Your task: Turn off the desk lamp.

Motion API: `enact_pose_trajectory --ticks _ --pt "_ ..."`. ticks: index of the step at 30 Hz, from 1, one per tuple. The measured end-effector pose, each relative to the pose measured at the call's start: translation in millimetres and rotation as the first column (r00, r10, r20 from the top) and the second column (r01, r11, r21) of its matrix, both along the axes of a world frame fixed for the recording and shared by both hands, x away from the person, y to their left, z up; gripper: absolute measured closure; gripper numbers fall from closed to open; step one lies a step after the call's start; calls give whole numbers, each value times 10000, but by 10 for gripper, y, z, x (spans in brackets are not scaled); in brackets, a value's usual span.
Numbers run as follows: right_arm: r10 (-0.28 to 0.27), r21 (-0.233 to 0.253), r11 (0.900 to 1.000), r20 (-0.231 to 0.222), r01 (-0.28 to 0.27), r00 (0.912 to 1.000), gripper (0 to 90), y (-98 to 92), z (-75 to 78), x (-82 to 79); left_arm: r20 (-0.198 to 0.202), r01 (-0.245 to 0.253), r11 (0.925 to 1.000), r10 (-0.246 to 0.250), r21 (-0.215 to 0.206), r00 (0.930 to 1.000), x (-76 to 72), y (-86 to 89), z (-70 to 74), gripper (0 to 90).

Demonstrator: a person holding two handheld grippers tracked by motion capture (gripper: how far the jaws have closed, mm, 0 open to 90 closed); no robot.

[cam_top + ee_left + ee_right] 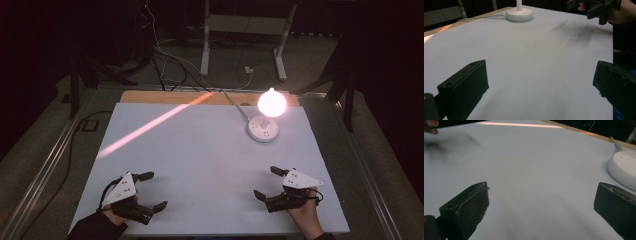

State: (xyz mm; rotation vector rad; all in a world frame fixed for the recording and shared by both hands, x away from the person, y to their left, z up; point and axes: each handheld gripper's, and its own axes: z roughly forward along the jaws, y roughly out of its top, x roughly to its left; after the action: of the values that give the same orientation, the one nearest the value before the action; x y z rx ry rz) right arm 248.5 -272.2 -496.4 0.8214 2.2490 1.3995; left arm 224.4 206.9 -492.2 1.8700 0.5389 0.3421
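Standing upright on its round base at the far right of the worktop (200, 150), the lamp (265, 120) glows, well apart from the spread, empty left tongs (150, 191) and right tongs (266, 183).

counter (200, 165): pale grey-white sheet, tan wooden far edge, one pink-orange light streak | lamp (263, 129): white base, glowing pinkish-white bulb | left gripper (151, 191) and right gripper (266, 182): black jaws, grey top plates
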Motion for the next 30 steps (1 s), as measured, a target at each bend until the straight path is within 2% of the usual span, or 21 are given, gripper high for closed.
enact_pose_trajectory --ticks 7,10,15,23,24,27,30 --pt "373 -285 9989 -13 -373 9993 0 55 8 -23 8 -29 10000 29 -38 10000 0 5 3 5" --pt "491 -461 9977 -200 -499 9986 0 73 -11 -24 -28 -4 10000 4 -38 10000 7 5 0 6" --pt "489 -495 9975 -141 -496 9987 0 90 -21 -35 -57 29 9999 -29 -98 10000 8 2 0 6" --pt "652 -297 9974 -386 -664 9971 0 115 33 -37 -80 61 9999 -62 -122 9999 12 -1 -1 6" --pt "870 -180 9959 -680 -884 9939 0 113 74 -13 -73 64 9999 -65 -138 10000 13 -2 -2 6" --pt "916 -47 9957 -750 -922 9930 0 112 115 4 -64 59 9999 -60 -101 10000 10 -5 -1 5" --pt "999 61 9950 -564 -997 9934 0 112 184 13 -33 44 9998 -44 -178 10000 10 -2 4 6"
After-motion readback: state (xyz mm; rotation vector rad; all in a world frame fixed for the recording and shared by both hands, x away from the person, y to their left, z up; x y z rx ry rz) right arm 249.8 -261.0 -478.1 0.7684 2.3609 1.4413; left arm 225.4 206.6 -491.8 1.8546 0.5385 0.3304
